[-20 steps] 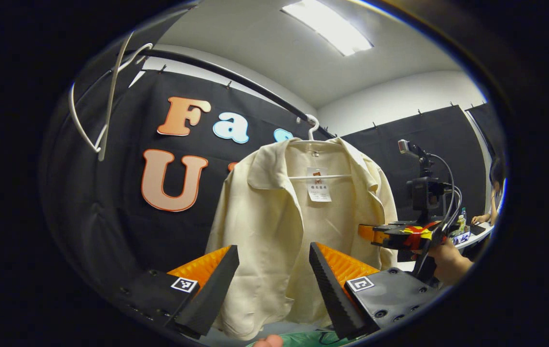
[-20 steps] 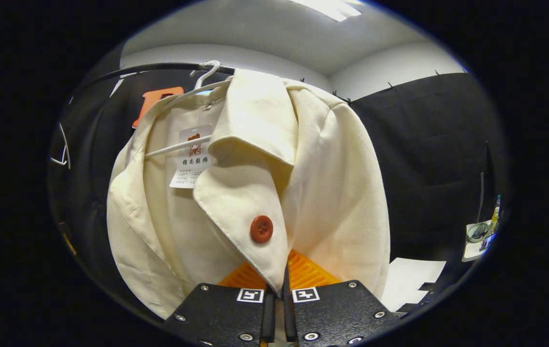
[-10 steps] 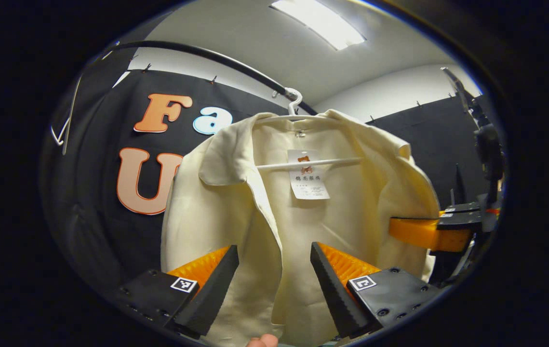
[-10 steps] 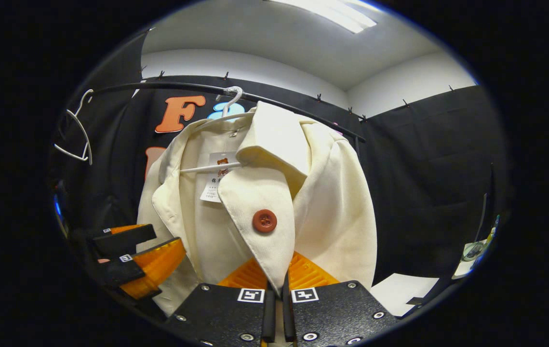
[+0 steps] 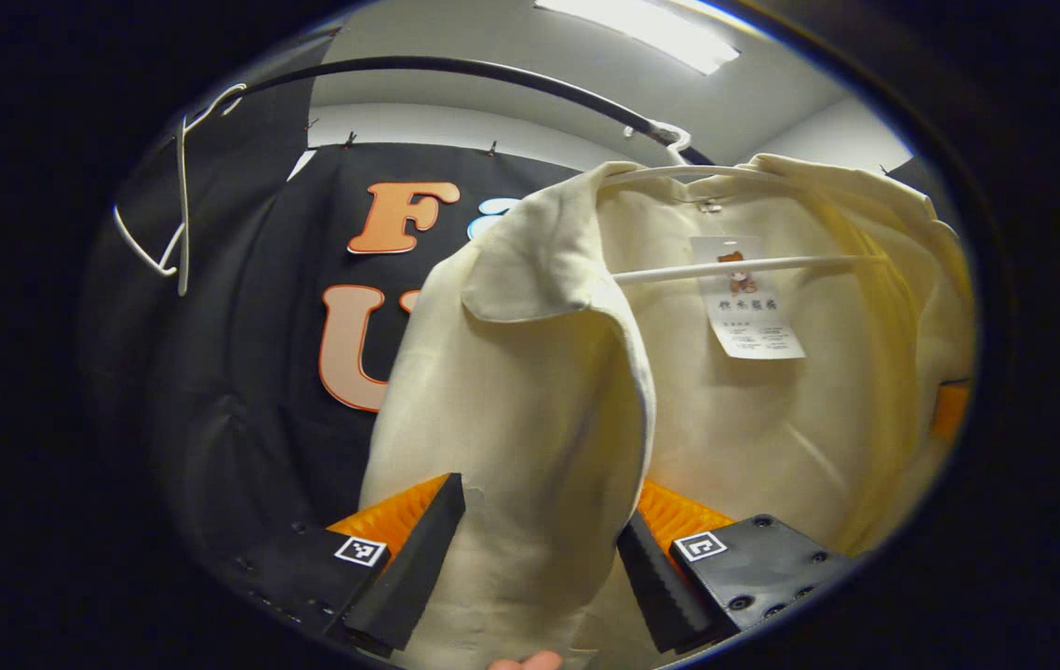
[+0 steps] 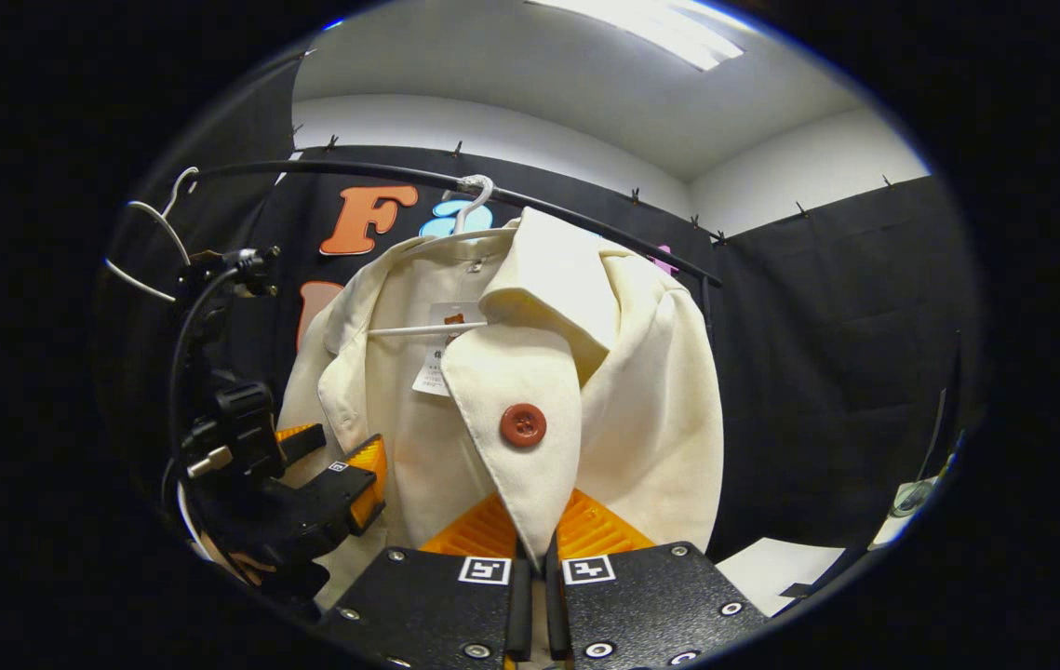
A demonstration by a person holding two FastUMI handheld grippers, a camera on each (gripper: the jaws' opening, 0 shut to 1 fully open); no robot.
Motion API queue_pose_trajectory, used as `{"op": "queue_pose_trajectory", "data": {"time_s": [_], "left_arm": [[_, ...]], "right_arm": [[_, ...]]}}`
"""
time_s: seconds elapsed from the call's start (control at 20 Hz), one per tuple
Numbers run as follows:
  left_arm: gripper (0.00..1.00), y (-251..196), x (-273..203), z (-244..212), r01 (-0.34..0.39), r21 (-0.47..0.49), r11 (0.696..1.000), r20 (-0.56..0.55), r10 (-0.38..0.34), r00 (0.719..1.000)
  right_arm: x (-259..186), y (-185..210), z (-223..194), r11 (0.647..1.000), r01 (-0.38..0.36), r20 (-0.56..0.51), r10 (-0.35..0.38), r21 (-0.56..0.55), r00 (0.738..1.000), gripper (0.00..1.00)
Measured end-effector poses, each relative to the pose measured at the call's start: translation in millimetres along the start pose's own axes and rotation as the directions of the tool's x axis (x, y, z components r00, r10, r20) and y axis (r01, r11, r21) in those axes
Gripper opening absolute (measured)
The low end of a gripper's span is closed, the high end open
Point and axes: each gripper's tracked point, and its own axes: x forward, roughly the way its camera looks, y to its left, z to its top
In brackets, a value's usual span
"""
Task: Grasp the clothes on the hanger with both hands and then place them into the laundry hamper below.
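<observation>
Jacket (image 5: 530, 409) hangs open on a white hanger (image 5: 734, 269) hooked over the black rail (image 5: 455, 67), cream cloth, a paper tag (image 5: 745, 307) at the neck. Your left tool (image 5: 539, 540) has its fingers (image 5: 418, 549) spread wide, and the jacket's front panel edge drops down between them; the cloth lies over the inner finger, but whether it touches the outer one you cannot tell. Your right tool (image 6: 536, 558) has its fingers pressed together on the other front panel's lower point, just below the red button (image 6: 523, 424); the cloth runs straight into the seam between the black pads. In the right gripper view your left tool (image 6: 325, 484) shows at the jacket's far edge, near the hem side, with its cable looping up behind it. A spare hanger (image 5: 178, 214) hangs on the rail, well apart from the jacket. A fingertip (image 5: 525, 662) shows at the bottom edge of the left gripper view.
</observation>
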Motion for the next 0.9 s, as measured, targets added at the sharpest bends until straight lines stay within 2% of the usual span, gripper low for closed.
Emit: {"op": "queue_pose_trajectory", "data": {"time_s": [0.15,0.2,0.25,0.4,0.45,0.55,0.7,0.8,0.9], "left_arm": [[0.95,27,1,1,-0.057,0.027,0.998,0.019,0.056,0.998],[0.84,32,0,2,-0.064,0.038,0.997,0.028,0.063,0.998],[0.77,32,2,6,-0.050,0.048,0.998,0.034,0.049,0.998],[0.30,39,-2,21,-0.022,0.070,0.997,0.070,0.017,0.997],[0.28,43,-3,28,-0.010,0.072,0.997,0.092,0.003,0.996],[0.14,57,-6,34,-0.019,0.104,0.994,0.104,0.008,0.995],[0.13,77,-10,42,-0.074,0.184,0.980,0.121,0.052,0.991],[0.10,94,-15,60,-0.159,0.250,0.955,0.175,0.117,0.978],[0.10,98,-13,74,-0.199,0.316,0.928,0.216,0.134,0.967]], "right_arm": [[-1,-3,-3,1.000,-0.002,-0.002,0.002,0.006,1.000,0.06],[-1,-3,-3,1.000,-0.004,-0.002,0.004,0.008,1.000,0.06],[-1,-3,-4,1.000,-0.004,-0.002,0.004,0.008,1.000,0.06],[-3,-4,-2,1.000,-0.003,0.001,0.003,-0.006,1.000,0.06],[-2,-5,-1,1.000,0.001,0.002,-0.001,-0.013,1.000,0.06],[-1,-9,0,1.000,0.014,0.006,-0.014,-0.026,1.000,0.06],[-4,-15,2,0.999,0.028,0.016,-0.028,-0.020,0.999,0.06],[-6,-23,8,0.998,0.054,0.036,-0.054,-0.016,0.998,0.06],[-8,-40,19,0.995,0.092,0.059,-0.090,-0.030,0.994,0.04]]}}
